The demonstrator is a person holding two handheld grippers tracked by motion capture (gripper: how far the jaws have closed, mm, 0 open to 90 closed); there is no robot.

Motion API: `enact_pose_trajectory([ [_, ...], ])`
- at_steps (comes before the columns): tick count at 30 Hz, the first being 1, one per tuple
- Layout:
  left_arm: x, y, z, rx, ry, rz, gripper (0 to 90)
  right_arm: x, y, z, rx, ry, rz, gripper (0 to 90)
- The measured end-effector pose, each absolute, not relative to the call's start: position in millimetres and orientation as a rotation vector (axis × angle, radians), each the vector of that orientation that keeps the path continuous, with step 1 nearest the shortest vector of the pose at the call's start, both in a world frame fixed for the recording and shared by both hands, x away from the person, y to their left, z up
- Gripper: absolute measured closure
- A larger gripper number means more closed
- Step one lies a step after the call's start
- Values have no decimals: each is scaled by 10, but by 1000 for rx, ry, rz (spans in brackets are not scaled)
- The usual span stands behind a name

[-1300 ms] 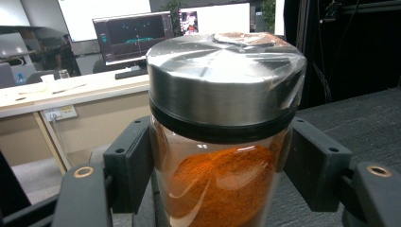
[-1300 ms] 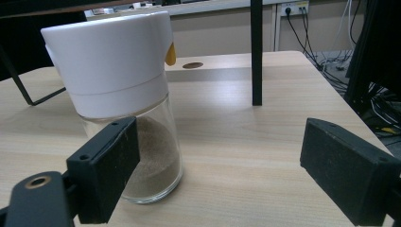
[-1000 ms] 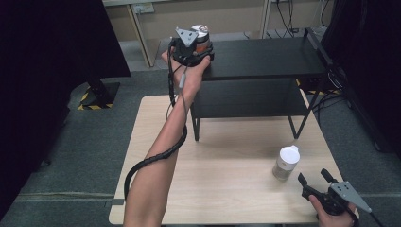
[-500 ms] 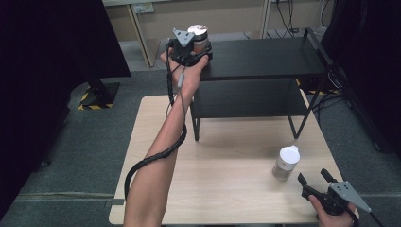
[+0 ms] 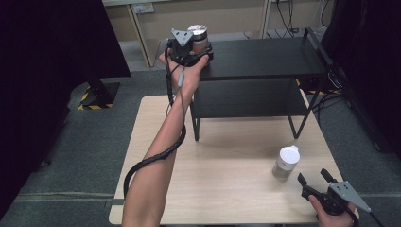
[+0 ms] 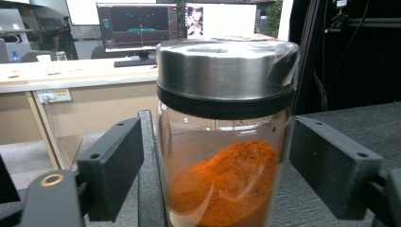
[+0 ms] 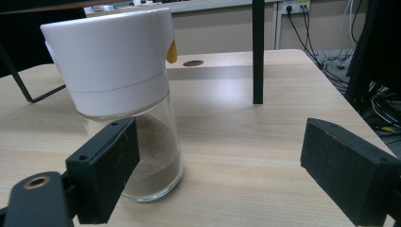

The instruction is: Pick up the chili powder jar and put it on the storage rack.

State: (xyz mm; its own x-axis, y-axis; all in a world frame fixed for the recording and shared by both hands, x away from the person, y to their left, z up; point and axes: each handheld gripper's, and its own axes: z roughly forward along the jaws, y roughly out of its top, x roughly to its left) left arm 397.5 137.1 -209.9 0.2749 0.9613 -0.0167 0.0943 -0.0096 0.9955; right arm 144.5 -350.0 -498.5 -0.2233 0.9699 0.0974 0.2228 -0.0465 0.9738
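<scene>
Your left gripper (image 5: 197,47) reaches to the far left end of the black shelf (image 5: 265,59), its jaws having just been opening, now clear on both sides of the metal-lidded jar of orange powder (image 6: 224,137) standing between them. Near right on the wooden table (image 5: 227,189), your right gripper (image 5: 314,178) holds its jaws wide apart just beside the white-capped shaker (image 7: 125,104).

on the black shelf's (image 5: 265,59) top, the spice jar (image 5: 199,39) stands between the left gripper's (image 5: 189,47) parted jaws with a gap at each side, while down on the wooden table (image 5: 227,189) the white-capped shaker (image 5: 285,163) blocks the right gripper's (image 5: 314,182) way forward, open tabletop to its left.
</scene>
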Motion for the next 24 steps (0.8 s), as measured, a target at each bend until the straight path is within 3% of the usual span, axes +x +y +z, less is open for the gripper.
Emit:
enact_pose_trajectory([
  [24, 3634, 1494, -2212, 1372, 992, 1011, 133, 1448, -3490, -4978, 1305, 1518, 1321, 122],
])
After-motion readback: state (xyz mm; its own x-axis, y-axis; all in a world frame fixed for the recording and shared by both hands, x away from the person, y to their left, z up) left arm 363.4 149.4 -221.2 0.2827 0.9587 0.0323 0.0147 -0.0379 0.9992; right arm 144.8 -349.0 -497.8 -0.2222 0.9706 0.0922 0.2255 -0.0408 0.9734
